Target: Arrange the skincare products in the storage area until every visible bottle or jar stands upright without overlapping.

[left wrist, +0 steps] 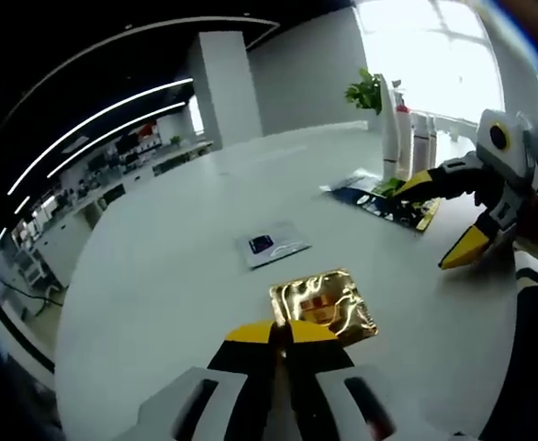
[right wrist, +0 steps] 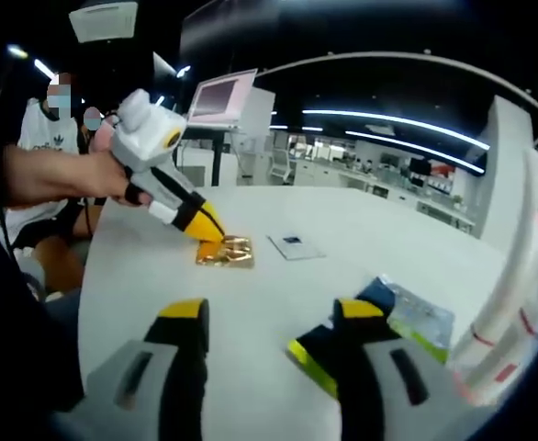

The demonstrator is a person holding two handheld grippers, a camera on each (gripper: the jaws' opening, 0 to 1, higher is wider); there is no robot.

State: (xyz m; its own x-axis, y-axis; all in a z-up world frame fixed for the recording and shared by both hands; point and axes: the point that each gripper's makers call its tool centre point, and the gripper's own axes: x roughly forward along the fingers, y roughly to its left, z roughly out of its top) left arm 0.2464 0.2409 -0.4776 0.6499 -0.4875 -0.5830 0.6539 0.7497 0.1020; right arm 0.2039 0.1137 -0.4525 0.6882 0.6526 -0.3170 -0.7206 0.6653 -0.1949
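Note:
A shiny gold sachet lies flat on the white round table. My left gripper is shut on its near edge; the right gripper view shows the left gripper pinching the gold sachet. My right gripper is open with nothing between its fingers, just left of a pile of blue and green packets. From the left gripper view, the right gripper hovers open over the blue and green packets. White bottles stand upright behind them.
A flat silver sachet with a dark label lies mid-table, seen also as the silver sachet beyond the gold one. A green plant stands behind the bottles. Tall white bottles rise at the far right. A seated person is behind the table.

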